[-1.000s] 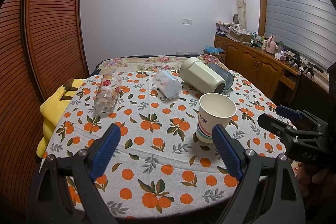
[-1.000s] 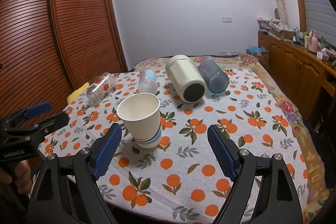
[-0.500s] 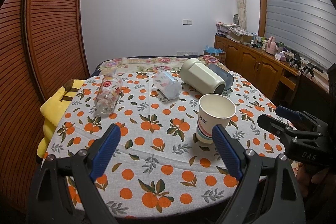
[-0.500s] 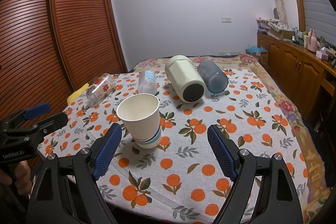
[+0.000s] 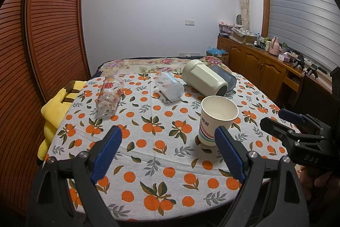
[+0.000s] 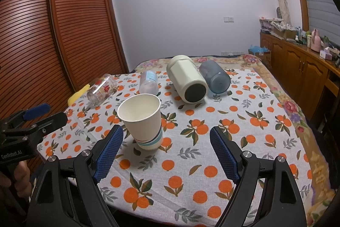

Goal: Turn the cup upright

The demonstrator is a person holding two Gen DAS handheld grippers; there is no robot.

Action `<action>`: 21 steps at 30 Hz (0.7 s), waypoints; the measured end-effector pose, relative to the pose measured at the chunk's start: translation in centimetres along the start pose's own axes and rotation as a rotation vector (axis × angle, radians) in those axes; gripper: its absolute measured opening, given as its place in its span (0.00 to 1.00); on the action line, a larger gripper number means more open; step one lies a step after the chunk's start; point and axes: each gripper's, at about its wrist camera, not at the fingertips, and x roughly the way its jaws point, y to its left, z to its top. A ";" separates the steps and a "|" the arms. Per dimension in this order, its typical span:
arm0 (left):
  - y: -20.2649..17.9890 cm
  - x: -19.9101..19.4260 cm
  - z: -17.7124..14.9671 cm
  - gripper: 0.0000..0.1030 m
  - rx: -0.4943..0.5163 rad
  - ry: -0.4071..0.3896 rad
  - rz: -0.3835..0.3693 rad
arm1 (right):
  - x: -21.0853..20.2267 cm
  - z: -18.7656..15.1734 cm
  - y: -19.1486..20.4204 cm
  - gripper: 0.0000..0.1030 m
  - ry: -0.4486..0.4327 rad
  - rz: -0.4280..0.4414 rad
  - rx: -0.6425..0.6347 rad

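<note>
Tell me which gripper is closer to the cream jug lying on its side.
Neither clearly. The cream jug lies far across the table from both. The right gripper faces it nearly head-on; from the left gripper it lies ahead and rightward. Both are open and empty.

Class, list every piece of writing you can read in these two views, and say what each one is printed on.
"DAS": right gripper body, left wrist view.
"GenRobot.AI": left gripper body, right wrist view.
Blue characters on the paper cup: too small to read.
Red emblem on the clear glass: unreadable.
</note>
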 end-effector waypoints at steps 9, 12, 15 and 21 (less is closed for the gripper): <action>0.0 0.0 0.0 0.87 0.001 -0.001 0.001 | 0.0 0.0 -0.1 0.83 -0.001 -0.001 0.000; 0.0 0.0 0.0 0.87 0.001 -0.002 0.001 | 0.0 0.0 0.0 0.83 -0.002 -0.001 0.001; 0.0 -0.1 0.1 0.87 0.002 -0.003 -0.001 | 0.0 -0.1 -0.1 0.83 -0.002 -0.001 0.001; -0.1 -0.2 0.3 0.87 0.002 -0.004 -0.003 | 0.0 -0.1 -0.1 0.83 -0.003 -0.002 -0.001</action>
